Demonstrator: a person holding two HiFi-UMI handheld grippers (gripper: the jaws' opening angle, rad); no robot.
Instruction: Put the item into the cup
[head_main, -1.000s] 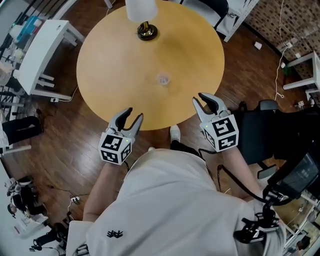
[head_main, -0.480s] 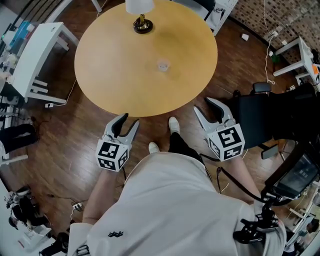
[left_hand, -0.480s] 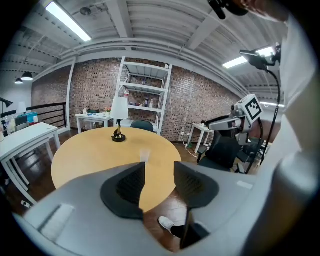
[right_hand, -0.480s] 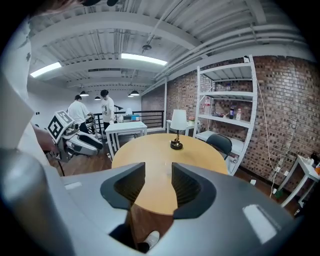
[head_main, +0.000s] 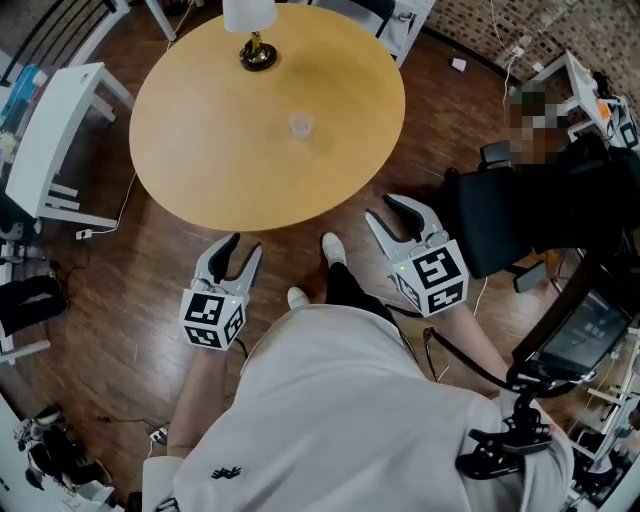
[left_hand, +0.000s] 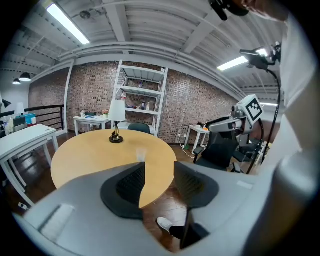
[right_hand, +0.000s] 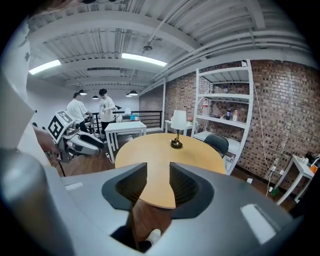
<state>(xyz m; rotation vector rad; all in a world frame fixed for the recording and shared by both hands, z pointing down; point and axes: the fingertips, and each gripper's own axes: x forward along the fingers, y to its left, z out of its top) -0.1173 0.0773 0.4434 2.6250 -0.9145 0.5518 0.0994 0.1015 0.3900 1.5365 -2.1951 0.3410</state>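
A small clear cup (head_main: 300, 125) stands upright near the middle of the round wooden table (head_main: 220, 140); it also shows in the left gripper view as the cup (left_hand: 141, 155) beyond the jaws. No loose item for it is in view. My left gripper (head_main: 245, 245) hangs over the floor just off the table's near edge, open and empty (left_hand: 159, 167). My right gripper (head_main: 380, 207) is also off the table, to the right. Its jaws (right_hand: 158, 170) stand apart and are closing, with nothing between them. Both point toward the table (right_hand: 155, 150).
A white-shaded lamp (head_main: 250, 20) with a dark base stands at the table's far edge. A white desk (head_main: 50, 110) is at the left and a black office chair (head_main: 510, 215) at the right. My shoes (head_main: 332, 247) are on the wood floor. Two people (right_hand: 90, 112) stand by a far desk.
I have backed away from the table. Both grippers, which hung over its near edge a second ago, are now over the floor. The cup has not moved.
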